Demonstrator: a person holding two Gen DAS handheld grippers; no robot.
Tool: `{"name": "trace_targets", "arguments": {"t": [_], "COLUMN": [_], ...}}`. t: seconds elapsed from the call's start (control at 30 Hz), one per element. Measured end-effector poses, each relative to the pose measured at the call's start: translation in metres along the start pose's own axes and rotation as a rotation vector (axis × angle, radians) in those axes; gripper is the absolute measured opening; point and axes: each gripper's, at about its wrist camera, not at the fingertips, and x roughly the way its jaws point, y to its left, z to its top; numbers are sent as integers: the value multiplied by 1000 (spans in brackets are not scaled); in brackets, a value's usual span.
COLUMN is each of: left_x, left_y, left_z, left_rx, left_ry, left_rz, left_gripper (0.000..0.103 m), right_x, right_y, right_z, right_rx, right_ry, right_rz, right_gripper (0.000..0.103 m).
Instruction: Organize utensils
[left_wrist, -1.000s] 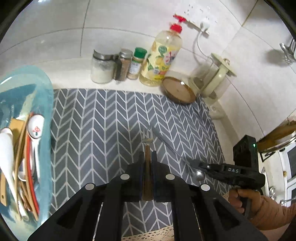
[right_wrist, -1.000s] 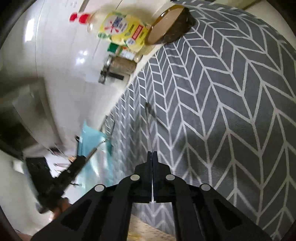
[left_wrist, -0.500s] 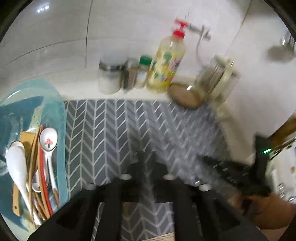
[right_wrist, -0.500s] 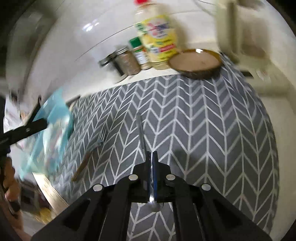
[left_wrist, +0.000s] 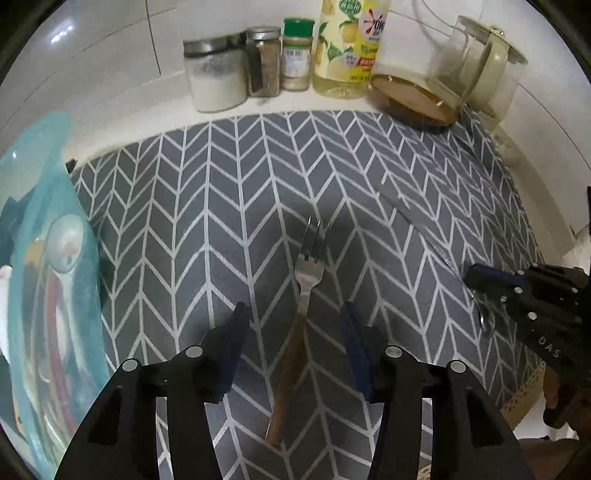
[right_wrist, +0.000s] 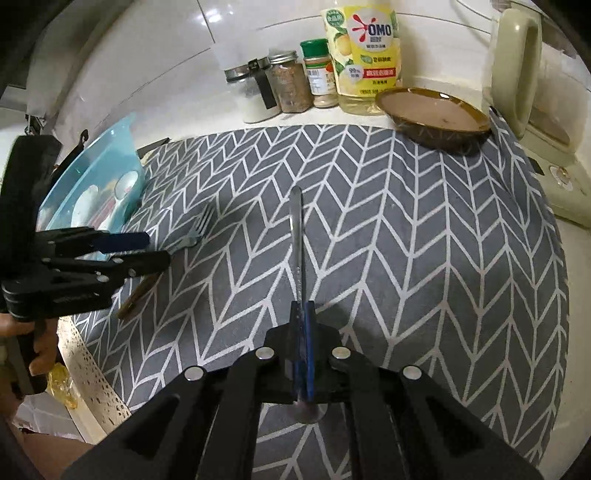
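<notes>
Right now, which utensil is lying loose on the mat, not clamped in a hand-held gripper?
The wooden-handled fork: it lies flat between the left hand-held gripper's opening jaws. The metal spoon is clamped in the right hand-held gripper.

Wood-handled fork (left_wrist: 308, 280) flat on mat, steel spoon (right_wrist: 297, 243) clamped, probably bowl rearward

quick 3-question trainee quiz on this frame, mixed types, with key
1. True or false: the fork lies flat on the mat.
2. What does the right gripper grip? A) spoon B) jar C) bowl
3. Fill in: the blue tray lies to the fork's ____ in the left wrist view.

Key: 1 true; 2 A, the spoon; 3 left.
</notes>
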Motion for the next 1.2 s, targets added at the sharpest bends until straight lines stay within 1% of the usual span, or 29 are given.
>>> {"name": "trace_targets", "arguments": {"t": [0.03, 0.07, 0.1, 0.13, 0.17, 0.2, 0.23, 0.27, 0.3, 0.37, 0.43, 0.47, 0.5, 0.53, 0.57, 0.63, 0.67, 0.7, 0.73, 0.77, 0.8, 0.83, 0.9, 0.93, 0.97, 1.0, 1.1, 1.17, 1.2], "left_x": [2, 4, 5, 9, 9, 12, 12, 14, 16, 16, 16, 17, 17, 17, 16, 14, 12, 10, 9, 8, 8, 8, 7, 7, 7, 6, 6, 6, 5], "left_y": [1, 1, 1, 1, 0, -3, -6, -10, -15, -11, -10, -11, -11, -10, -9, -4, 0, 2, 3, 4, 4, 4, 5, 4, 1, -2, -5, 0, 5], "left_z": [-1, -2, -4, -6, -8, -11, -14, -16, -18, -19, -19, -18, -18, -18, -17, -17, -17, -17, -17, -16, -15, -15, -13, -13, -13, -13, -15, -13, -13], "left_rx": [-3, -4, -6, -11, -3, 5, 24, 45, 74, 41, 42, 47, 49, 44, 32, -10, -39, -49, -53, -48, -38, -30, -27, -27, -20, -11, -2, -46, -89], "left_ry": [4, 11, 19, 31, 7, 6, -7, 4, 3, -10, -8, 0, 3, 2, -3, -23, -39, -52, -61, -66, -70, -73, -79, -79, -72, -68, -72, -69, -67], "left_rz": [-1, -2, -2, -2, -3, -1, 14, 30, 51, 35, 30, 31, 30, 28, 21, -2, -6, 5, 14, 28, 48, 63, 66, 72, 64, 50, 39, 5, -27], "left_gripper": [53, 58, 67, 71, 77, 84, 87, 92, 100, 99, 99, 99, 99, 99, 99, 98, 94, 83, 77, 67, 54, 49, 37, 34, 28, 17, 8, 6, 6], "right_x": [1, 2, 4, 4, 4, 5, 5, 5, 5, 6, 5, 5, 5, 5, 6, 9, 11, 13, 14, 14, 14, 14, 12, 12, 12, 11, 9, 6, 4], "right_y": [1, 2, 2, 2, 1, -1, -5, -10, -14, -18, -13, -7, -2, 3, 8, 14, 18, 21, 24, 24, 22, 20, 13, 11, 10, 9, 2, -8, -19], "right_z": [0, -1, -2, -1, -2, -2, -3, -2, -1, -2, -2, -2, -1, -1, -2, -6, -7, -7, -8, -7, -6, -5, -2, -2, -1, -2, -2, 0, 0], "right_rx": [-5, -18, -28, -34, -36, -28, -10, 23, 47, 69, 34, 5, -16, -34, -52, -100, -129, -157, -175, -182, -182, -174, -153, -153, -158, -157, -103, -13, 72], "right_ry": [1, -1, -2, -14, -29, -43, -53, -55, -50, -45, -46, -38, -27, -18, -21, -48, -52, -48, -46, -47, -50, -52, -48, -46, -46, -48, -55, -46, -38], "right_rz": [-11, -27, -34, -33, -26, -11, 8, 42, 63, 72, 81, 67, 52, 37, 9, -38, -68, -94, -113, -120, -126, -133, -154, -161, -173, -184, -160, -94, -26], "right_gripper": [2, 2, 2, 3, 3, 3, 3, 3, 6, 17, 24, 29, 41, 49, 54, 54, 54, 54, 53, 50, 42, 35, 18, 16, 9, 5, 5, 3, 3]}}
